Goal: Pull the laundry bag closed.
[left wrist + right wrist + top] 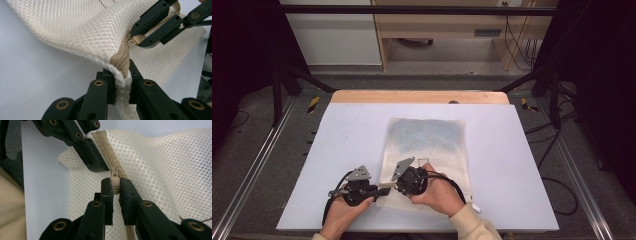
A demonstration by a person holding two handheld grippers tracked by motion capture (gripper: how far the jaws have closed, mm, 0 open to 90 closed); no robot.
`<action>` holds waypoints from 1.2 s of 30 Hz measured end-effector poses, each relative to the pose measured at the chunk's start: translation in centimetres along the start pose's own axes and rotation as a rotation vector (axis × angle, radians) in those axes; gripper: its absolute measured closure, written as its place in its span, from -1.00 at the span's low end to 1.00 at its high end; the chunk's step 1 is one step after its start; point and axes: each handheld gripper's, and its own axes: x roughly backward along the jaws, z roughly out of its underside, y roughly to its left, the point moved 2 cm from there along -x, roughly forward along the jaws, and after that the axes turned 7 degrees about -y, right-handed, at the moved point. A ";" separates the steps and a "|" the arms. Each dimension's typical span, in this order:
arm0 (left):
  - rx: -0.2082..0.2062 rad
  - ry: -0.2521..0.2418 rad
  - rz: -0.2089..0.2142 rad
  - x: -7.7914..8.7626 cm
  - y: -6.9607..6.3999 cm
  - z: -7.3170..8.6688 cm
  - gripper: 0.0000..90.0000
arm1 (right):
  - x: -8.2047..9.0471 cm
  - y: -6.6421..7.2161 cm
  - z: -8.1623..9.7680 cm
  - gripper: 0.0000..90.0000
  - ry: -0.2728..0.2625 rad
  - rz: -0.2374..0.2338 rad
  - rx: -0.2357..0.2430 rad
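The cream mesh bag (427,160), lying on the desk (337,150), was judged light, soft and floppy, so its corner by the zipper end was pinched in the left claw (122,82) while the zipper pull (114,181) was clamped in the right claw (116,192).

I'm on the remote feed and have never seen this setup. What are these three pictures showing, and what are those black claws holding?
A person sits at a white table, holding a hand-operated gripper in each hand. The high view looks down from above. The other two pictures come from cameras mounted on each gripper, looking along its black jaws. On the table lies a cream mesh bag with a tan zipper. The left gripper is shut on the bag's corner at the end of the zipper. The right gripper is shut on the zipper pull.
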 end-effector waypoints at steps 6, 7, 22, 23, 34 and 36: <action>0.003 0.000 0.001 0.0 0.0 0.0 0.82 | 0.1 -0.1 0.1 0.82 0.005 -0.001 -0.001; 0.004 -0.001 0.003 -0.1 0.0 0.0 0.82 | 0.1 -0.1 0.1 0.82 0.006 0.002 -0.002; -0.008 0.002 0.000 -0.3 -0.4 0.0 0.82 | 0.5 -0.3 0.5 0.82 0.001 0.002 -0.013; -0.010 0.003 -0.002 -0.3 -0.4 0.0 0.82 | 0.5 -0.3 0.6 0.82 0.003 0.003 -0.011; -0.021 -0.001 0.006 -0.3 -0.6 -0.1 0.82 | 0.9 -0.1 0.7 0.83 -0.001 0.003 -0.019; -0.017 -0.003 0.012 -0.3 -0.6 0.0 0.82 | 0.9 -0.2 0.8 0.82 0.004 0.001 -0.022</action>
